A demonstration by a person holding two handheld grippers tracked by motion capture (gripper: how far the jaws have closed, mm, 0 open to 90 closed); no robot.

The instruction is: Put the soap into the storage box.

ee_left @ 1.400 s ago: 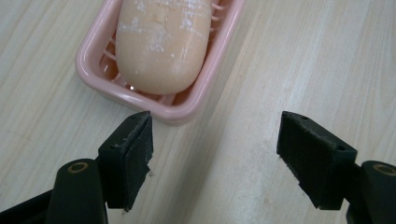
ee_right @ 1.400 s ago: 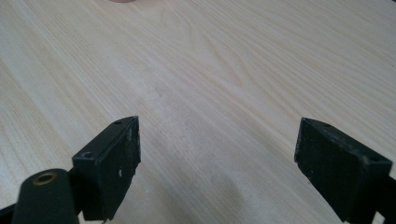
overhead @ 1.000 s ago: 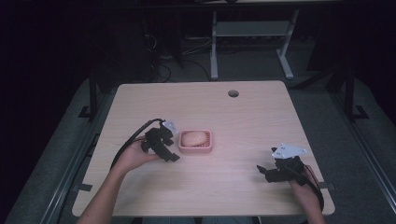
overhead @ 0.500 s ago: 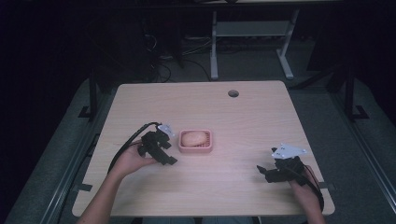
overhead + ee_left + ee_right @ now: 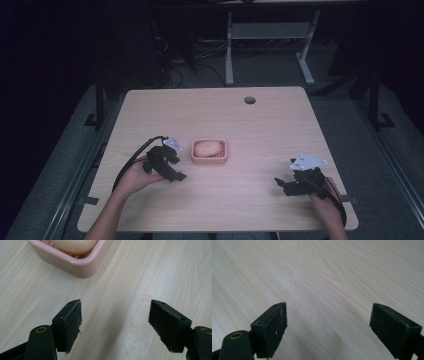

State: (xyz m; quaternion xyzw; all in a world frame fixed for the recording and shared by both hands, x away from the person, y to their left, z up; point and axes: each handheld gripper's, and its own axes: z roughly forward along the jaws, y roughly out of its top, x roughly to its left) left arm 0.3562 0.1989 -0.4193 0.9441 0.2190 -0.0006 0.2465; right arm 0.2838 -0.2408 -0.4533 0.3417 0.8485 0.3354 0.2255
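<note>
Both my jaws stand wide apart and hold nothing: my right gripper hangs over bare bench, and my left gripper sits just beside the pink dish with the soap in it.

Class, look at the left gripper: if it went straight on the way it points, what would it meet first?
Probably bare table: the left gripper, jaws open, points just past the corner of the pink dish holding the soap. Depth is unclear, so it might clip that corner.
</note>
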